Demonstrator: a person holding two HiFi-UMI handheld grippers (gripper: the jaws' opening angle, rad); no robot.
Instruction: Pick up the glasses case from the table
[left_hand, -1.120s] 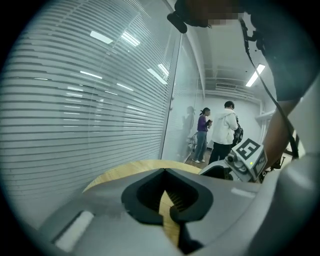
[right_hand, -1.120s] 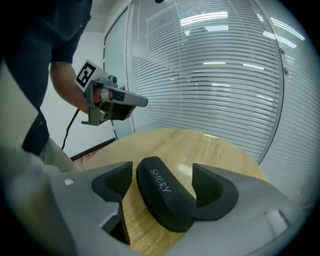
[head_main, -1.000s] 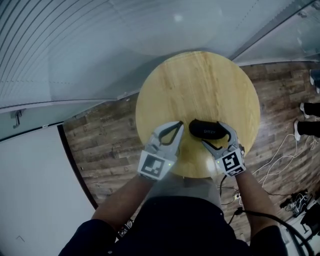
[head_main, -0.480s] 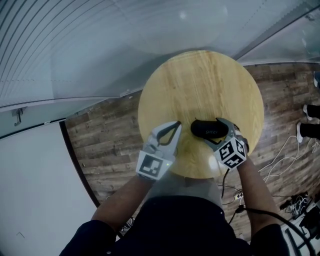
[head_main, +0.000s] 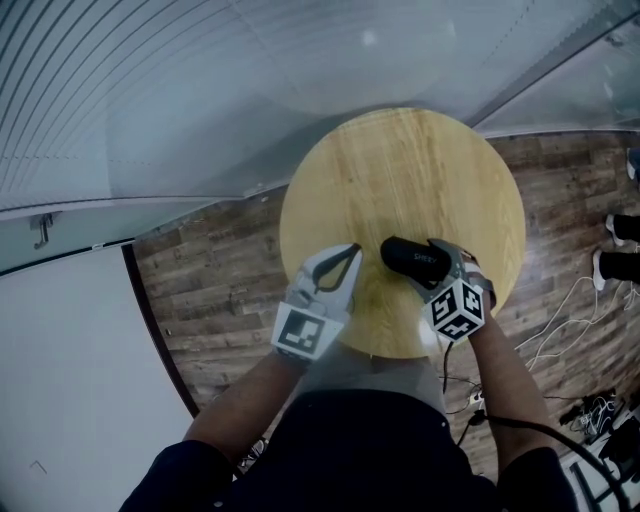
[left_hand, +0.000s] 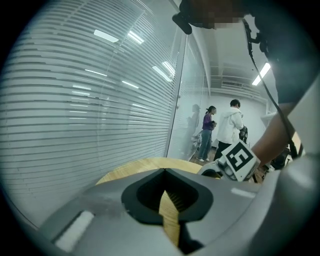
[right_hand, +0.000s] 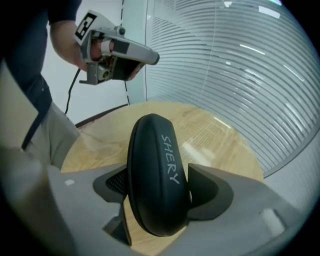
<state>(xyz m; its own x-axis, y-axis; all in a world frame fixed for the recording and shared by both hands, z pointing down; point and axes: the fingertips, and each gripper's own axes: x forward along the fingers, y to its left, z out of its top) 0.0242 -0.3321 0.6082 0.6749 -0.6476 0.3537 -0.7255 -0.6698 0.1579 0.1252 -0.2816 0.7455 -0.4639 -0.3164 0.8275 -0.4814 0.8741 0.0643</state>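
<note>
The right gripper (right_hand: 156, 196) has just been closing its jaws, and the case (right_hand: 152, 150) stands between them. It rests on one long edge on the table (head_main: 400, 170), its near end inside the jaws and most of its length reaching out past the fingertips. Both pads look to be against its sides, so I read this as a grip only just made, at close to the jaws' full spread.

The main risk is a slip. The shell is smooth and domed, so the pads meet curved faces, and harder pressure may squeeze the case forward out of the fingers.

The hold is also close to one end. On lifting, the long free part may droop and turn between the pads, then drop back to the table.

The left gripper (left_hand: 164, 171) is clenched on nothing, tips together, well to the left of the case. It is not placed to steady the case if it rolls.
</note>
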